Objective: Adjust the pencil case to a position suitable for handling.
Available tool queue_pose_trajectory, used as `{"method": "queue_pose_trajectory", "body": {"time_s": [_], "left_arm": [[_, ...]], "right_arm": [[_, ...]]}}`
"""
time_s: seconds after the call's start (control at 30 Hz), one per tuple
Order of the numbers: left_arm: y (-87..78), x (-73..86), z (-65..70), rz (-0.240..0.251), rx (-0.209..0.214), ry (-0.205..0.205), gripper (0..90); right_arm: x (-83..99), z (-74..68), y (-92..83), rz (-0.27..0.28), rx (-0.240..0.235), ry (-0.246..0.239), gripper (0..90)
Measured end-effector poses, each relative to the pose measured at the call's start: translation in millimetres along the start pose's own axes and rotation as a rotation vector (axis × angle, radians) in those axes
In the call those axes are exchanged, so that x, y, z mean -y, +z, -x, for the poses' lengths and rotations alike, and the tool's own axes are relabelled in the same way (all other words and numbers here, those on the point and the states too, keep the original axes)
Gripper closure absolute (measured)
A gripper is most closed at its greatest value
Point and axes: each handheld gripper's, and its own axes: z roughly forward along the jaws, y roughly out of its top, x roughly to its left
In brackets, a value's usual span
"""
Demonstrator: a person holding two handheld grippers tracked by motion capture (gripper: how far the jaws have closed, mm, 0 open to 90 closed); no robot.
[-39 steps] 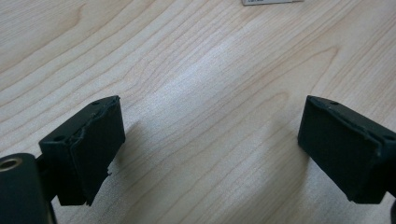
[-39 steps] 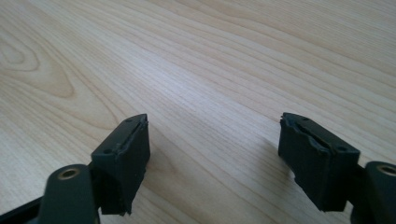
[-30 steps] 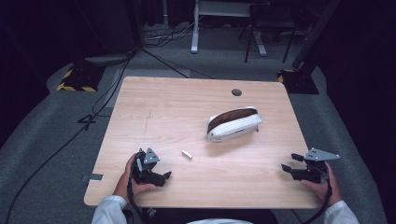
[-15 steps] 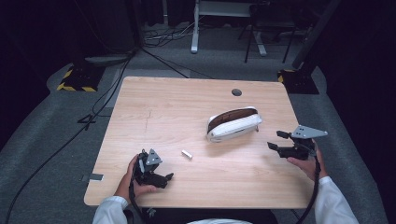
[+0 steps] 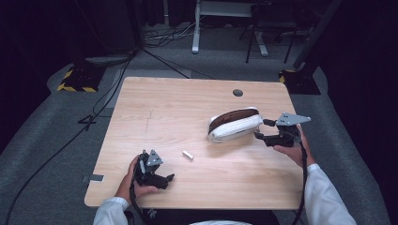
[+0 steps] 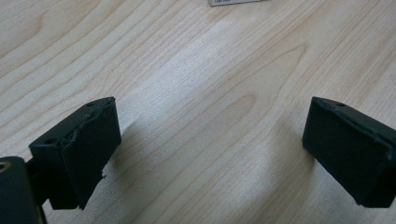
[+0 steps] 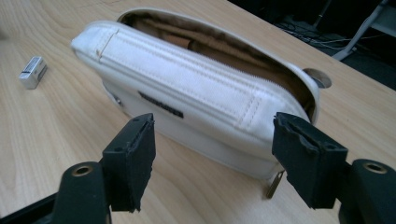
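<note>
A white zip pouch point(image 5: 234, 125) with a brown lining lies unzipped on the wooden table point(image 5: 187, 103), right of centre. My right gripper point(image 5: 261, 129) hovers at its right end. In the right gripper view the pouch point(image 7: 187, 88) lies just ahead of the right gripper point(image 7: 212, 128). Its jaws have just opened a little wider and no pad touches the fabric. My left gripper point(image 5: 166, 180) rests open near the table's front left. In the left gripper view, bare wood shows between the jaws of the left gripper point(image 6: 208, 116).
A small white block point(image 5: 187, 154) lies between the two hands, left of the pouch, and shows too as the block point(image 7: 32, 72). A round cable hole point(image 5: 238, 93) sits near the far edge. Cables and stand legs cover the dark floor behind.
My right hand has lifted from the table's front right corner and moved up to the pouch's right end. The left hand, pouch and block have stayed put.
</note>
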Motion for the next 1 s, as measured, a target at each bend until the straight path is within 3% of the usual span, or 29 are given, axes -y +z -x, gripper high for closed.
{"method": "queue_pose_trajectory", "body": {"time_s": [0.37,0.67,1.0], "left_arm": [[-0.1,0.1,0.1,-0.001,0.000,-0.001,4.9],[-0.1,0.1,0.5,-0.002,0.008,0.002,4.9],[-0.1,0.1,0.4,-0.002,0.008,0.002,4.9]], "right_arm": [[-31.7,-3.7,31.3,-0.034,-0.032,-0.059,28.0],[-41.1,-6.4,54.3,-0.076,-0.025,-0.087,27.1],[-40.2,-5.2,62.9,-0.080,-0.055,-0.091,27.4]]}}
